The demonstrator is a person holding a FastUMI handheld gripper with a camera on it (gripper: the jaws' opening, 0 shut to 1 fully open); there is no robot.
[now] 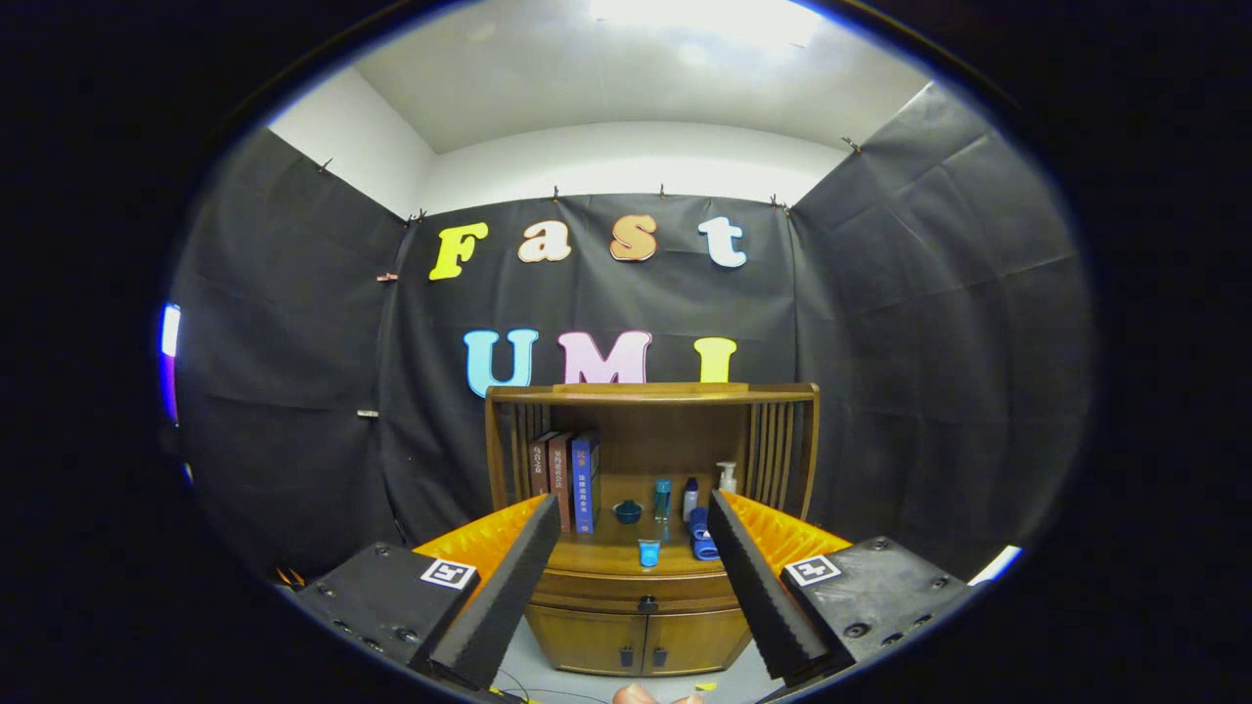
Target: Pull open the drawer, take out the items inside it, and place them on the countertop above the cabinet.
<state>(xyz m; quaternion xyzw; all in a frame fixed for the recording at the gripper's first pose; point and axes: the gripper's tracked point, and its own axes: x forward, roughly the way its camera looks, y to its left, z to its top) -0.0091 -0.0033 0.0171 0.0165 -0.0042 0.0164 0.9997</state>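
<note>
My gripper (pixel 626 587), fingers spread wide and empty, faces the wooden cabinet (pixel 646 596); its drawer (pixel 636 591) is closed, a blue cup (pixel 648 552) on the countertop (pixel 611 557).

the gripper camera looks forward along its spread fingers (pixel 548 557), level and head-on at the wooden cabinet (pixel 641 626), from well back.
</note>
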